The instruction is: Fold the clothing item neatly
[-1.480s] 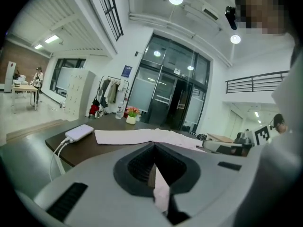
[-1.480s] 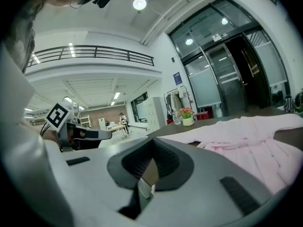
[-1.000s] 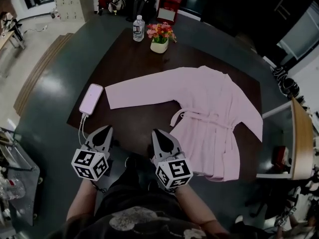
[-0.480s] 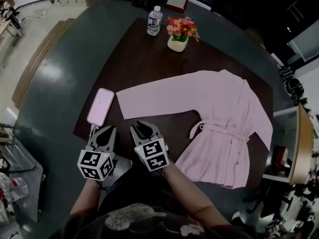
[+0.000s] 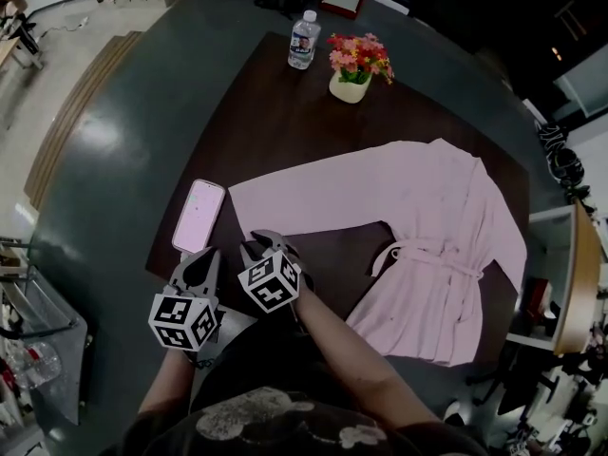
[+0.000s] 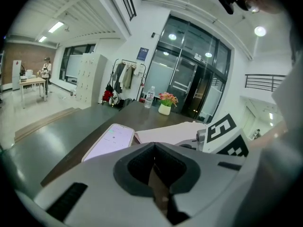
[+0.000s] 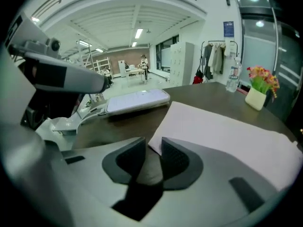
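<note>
Pointing at the phone (image 5: 199,215), the left gripper (image 5: 207,256) is clamped shut on nothing, while the right gripper (image 5: 258,246), jaws just opened apart and empty, sits at the cuff (image 5: 249,207) of the pink robe (image 5: 437,226) spread on the table (image 5: 285,112)

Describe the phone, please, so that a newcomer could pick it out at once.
Find the dark wooden table. At its left edge, beside the long sleeve of the pink robe, lies the phone. It is the only small flat rectangle there, its screen lit.

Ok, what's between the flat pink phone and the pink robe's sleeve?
Only a bare strip of dark wooden table, clearest in the right gripper view.
</note>
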The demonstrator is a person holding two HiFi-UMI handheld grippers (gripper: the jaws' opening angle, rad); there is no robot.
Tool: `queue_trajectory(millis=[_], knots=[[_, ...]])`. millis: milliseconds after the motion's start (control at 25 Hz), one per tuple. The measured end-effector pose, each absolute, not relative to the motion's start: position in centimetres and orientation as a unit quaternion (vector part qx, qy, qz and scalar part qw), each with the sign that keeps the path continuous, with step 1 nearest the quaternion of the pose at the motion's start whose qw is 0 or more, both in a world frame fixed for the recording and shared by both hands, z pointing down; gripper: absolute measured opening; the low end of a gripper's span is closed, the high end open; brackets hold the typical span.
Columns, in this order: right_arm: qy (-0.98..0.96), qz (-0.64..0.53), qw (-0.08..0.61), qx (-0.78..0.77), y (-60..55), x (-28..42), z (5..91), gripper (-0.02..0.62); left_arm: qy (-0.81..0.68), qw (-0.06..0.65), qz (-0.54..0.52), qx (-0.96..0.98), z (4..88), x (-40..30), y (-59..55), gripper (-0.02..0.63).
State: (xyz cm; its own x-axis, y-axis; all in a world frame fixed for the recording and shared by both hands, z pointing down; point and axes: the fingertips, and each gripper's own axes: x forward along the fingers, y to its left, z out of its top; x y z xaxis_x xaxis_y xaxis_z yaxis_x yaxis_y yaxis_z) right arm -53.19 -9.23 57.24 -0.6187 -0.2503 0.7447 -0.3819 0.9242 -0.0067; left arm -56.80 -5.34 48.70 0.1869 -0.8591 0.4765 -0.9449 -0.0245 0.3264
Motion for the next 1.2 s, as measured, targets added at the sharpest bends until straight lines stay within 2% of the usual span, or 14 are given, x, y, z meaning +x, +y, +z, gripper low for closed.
queue_trajectory(millis=[200, 280, 360, 640, 880, 1200], knots=[[-0.889, 0.081, 0.408, 0.192, -9.8, -53.5, 57.4, 0.081, -0.631, 0.307, 0.069, 0.709, 49.3, -57.0, -5.5, 0.011], [-0.889, 0.093, 0.401, 0.199, -10.2, -53.5, 57.3, 0.028, -0.626, 0.310, 0.071, 0.712, 49.5, -56.7, -5.7, 0.011], [-0.893, 0.111, 0.388, 0.200, -10.5, -53.4, 56.9, 0.014, -0.622, 0.312, 0.070, 0.715, 49.5, -56.2, -5.9, 0.011], [-0.917, 0.151, 0.280, 0.240, -14.0, -50.7, 49.5, 0.011, -0.603, 0.309, 0.074, 0.732, 49.2, -53.4, -6.9, 0.011], [-0.916, 0.149, 0.189, 0.321, -18.4, -41.4, 42.7, 0.011, -0.593, 0.286, 0.078, 0.748, 48.3, -48.7, -8.4, 0.011], [-0.874, 0.180, 0.132, 0.432, -21.6, -22.7, 40.7, 0.011, -0.580, 0.260, 0.065, 0.769, 45.9, -36.9, -11.9, 0.011]])
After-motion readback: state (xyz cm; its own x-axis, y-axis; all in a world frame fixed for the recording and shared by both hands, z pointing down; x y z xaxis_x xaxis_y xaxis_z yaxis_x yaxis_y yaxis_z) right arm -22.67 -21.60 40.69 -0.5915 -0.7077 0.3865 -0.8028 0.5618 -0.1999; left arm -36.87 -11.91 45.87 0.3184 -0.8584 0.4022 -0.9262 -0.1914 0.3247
